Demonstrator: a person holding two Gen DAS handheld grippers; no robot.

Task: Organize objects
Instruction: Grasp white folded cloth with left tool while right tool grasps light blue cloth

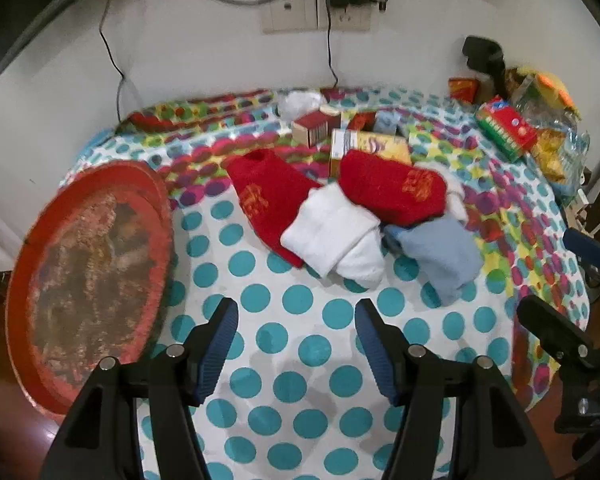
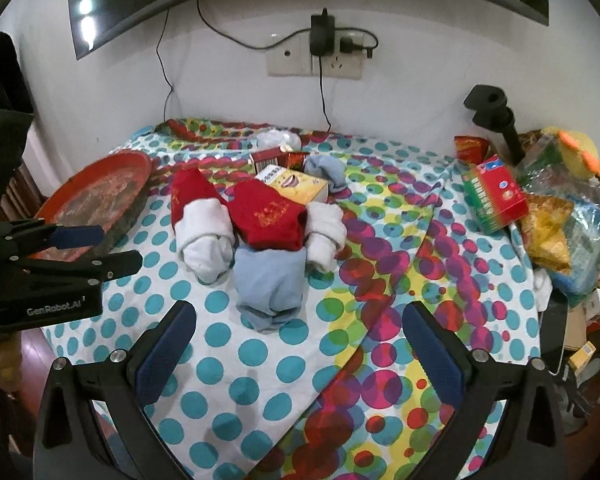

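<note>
A pile of socks lies mid-table on the dotted cloth (image 1: 284, 360): two red socks (image 1: 264, 204) (image 1: 391, 188), a white pair (image 1: 331, 236) and a light blue sock (image 1: 439, 252). In the right wrist view the blue sock (image 2: 270, 284) lies nearest, with a red sock (image 2: 270, 212) and white socks (image 2: 206, 236) behind. My left gripper (image 1: 296, 316) is open and empty, short of the socks. My right gripper (image 2: 300, 320) is open and empty, just before the blue sock. The left gripper also shows in the right wrist view (image 2: 100, 248).
A round red tray (image 1: 88, 280) sits at the table's left edge. Small boxes (image 1: 367, 146) stand behind the socks. A red-green box (image 1: 505, 126) and snack bags (image 2: 547, 232) crowd the right side. A black stand (image 2: 495, 116) and wall socket (image 2: 319, 60) are behind.
</note>
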